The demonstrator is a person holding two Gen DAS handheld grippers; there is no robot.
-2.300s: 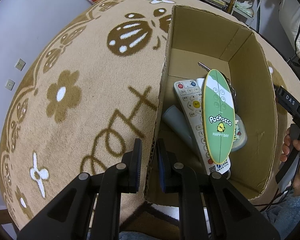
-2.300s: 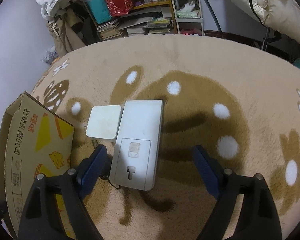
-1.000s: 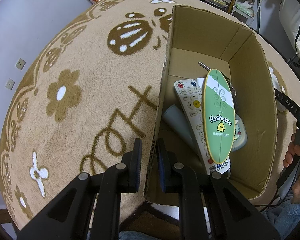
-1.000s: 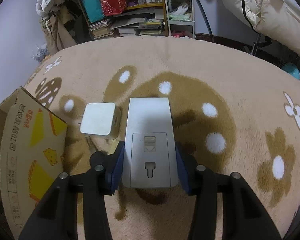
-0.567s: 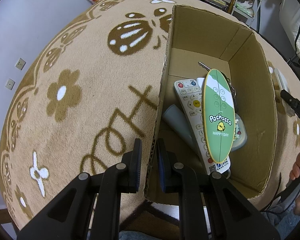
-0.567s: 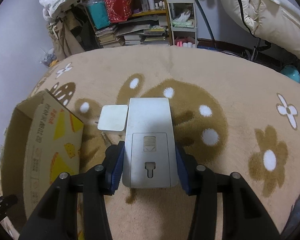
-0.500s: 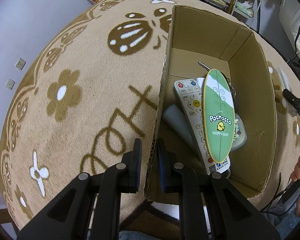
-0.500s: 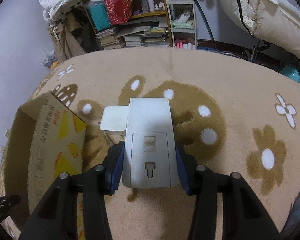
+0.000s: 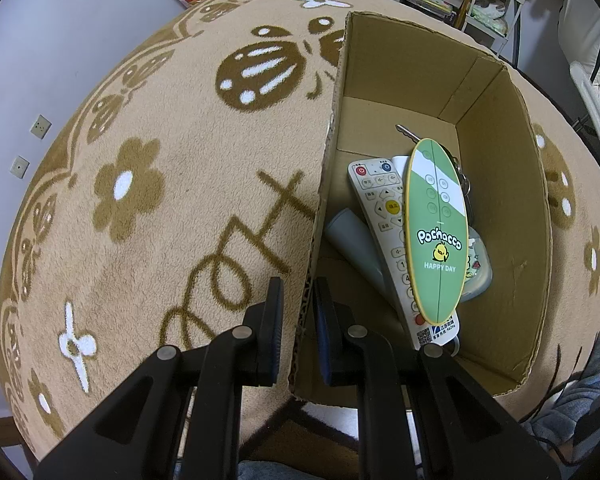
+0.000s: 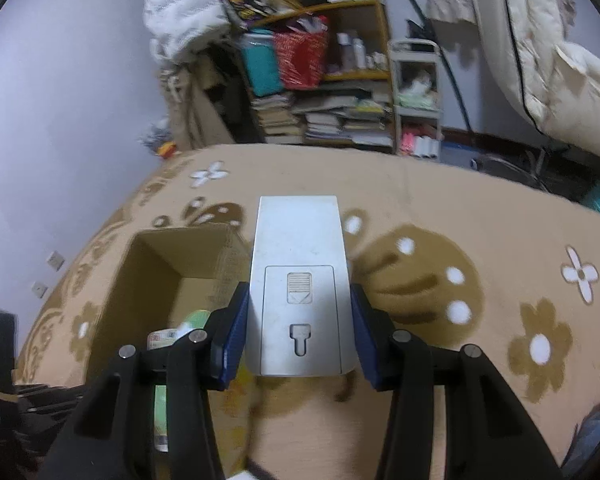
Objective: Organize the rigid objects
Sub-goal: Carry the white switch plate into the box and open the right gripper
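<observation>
My right gripper is shut on a flat white device with a battery cover, held in the air above the carpet, just right of the open cardboard box. My left gripper is shut on the left wall of that box. Inside lie a white remote, a green Pochacco oval card, a grey tube and keys.
A beige carpet with brown flowers and ladybirds covers the surface. A cluttered bookshelf and a small cart stand behind. A white quilt hangs at the right. A person's leg in blue fabric is at lower right.
My right gripper closed on the white device, lifted it off the carpet and carried it left toward the box. The small white square block is out of view. The left gripper held still.
</observation>
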